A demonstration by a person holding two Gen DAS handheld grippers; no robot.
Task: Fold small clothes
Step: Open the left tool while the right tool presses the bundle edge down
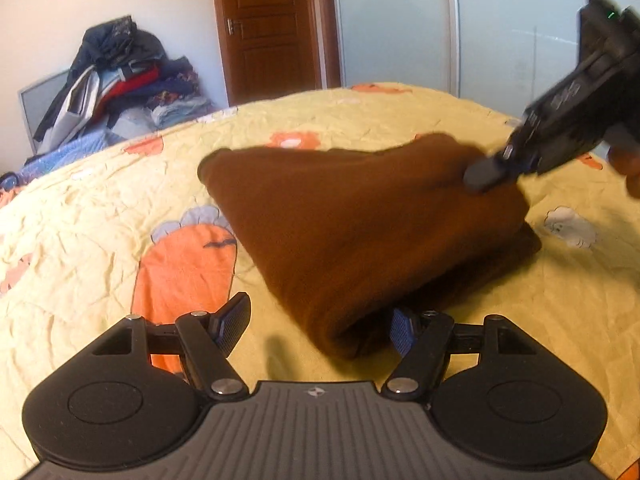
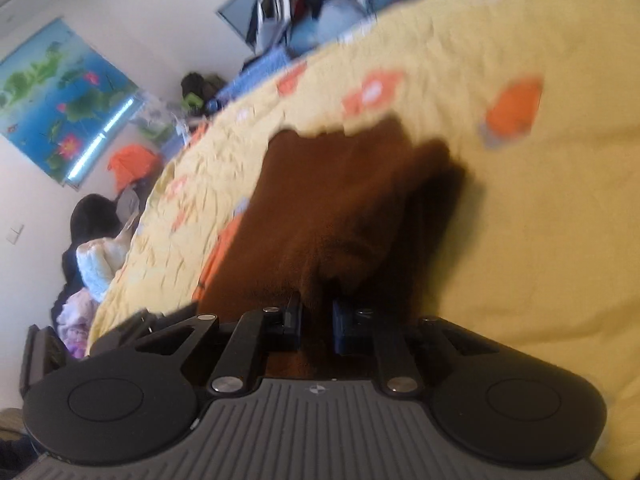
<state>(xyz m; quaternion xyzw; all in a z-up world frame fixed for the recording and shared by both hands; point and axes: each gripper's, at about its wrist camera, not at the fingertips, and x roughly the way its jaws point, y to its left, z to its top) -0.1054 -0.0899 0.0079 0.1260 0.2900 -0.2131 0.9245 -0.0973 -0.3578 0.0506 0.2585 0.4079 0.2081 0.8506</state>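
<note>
Here, my right gripper (image 2: 316,322) is clamped on the brown garment (image 1: 360,232), folded mid-bed; my left gripper (image 1: 320,324) stands apart at its near edge. Bare yellow bedsheet (image 1: 100,208) surrounds it.

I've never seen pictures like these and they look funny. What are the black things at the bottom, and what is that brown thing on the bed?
Those black things are grabbing tools, like big tongs. A person holds one in each hand, and each carries a camera looking out along its two fingers. So one picture comes from the left tool and the other from the right tool.

The brown thing is a small piece of clothing being folded. It lies on a yellow bedspread with orange cartoon shapes.

The left tool is open, its fingers spread at the near edge of the cloth. The right tool is pinching the cloth. In the left picture you can see it reaching in from the right side. A pile of other clothes sits behind the bed.
</note>
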